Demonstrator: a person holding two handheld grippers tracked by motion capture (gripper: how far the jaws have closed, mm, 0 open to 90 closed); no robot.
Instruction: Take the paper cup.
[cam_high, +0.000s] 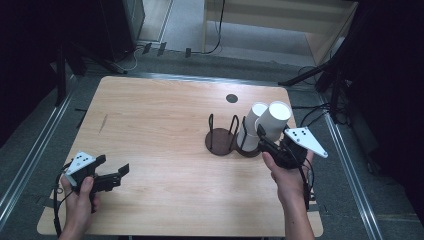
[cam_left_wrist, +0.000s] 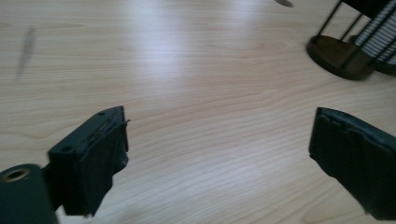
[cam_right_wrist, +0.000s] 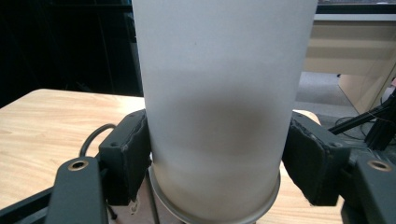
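My right gripper (cam_high: 274, 136) is shut on a tall white paper cup (cam_high: 276, 119), which I hold tilted over the right side of the table. In the right gripper view both pads press on the cup's (cam_right_wrist: 219, 107) sides near its lower end. A second white cup (cam_high: 251, 126) stands in a dark round holder (cam_high: 248, 150) with wire posts. Next to it on the left is another such holder (cam_high: 221, 141) with nothing in it. My left gripper (cam_high: 114, 176) hovers open near the table's front left corner, with bare wood between its jaws (cam_left_wrist: 219, 135).
The wooden table (cam_high: 165, 125) has a dark round spot (cam_high: 231, 98) near its far edge and a faint dark streak (cam_high: 103, 123) at the left. Stand legs and cables lie on the floor around the table.
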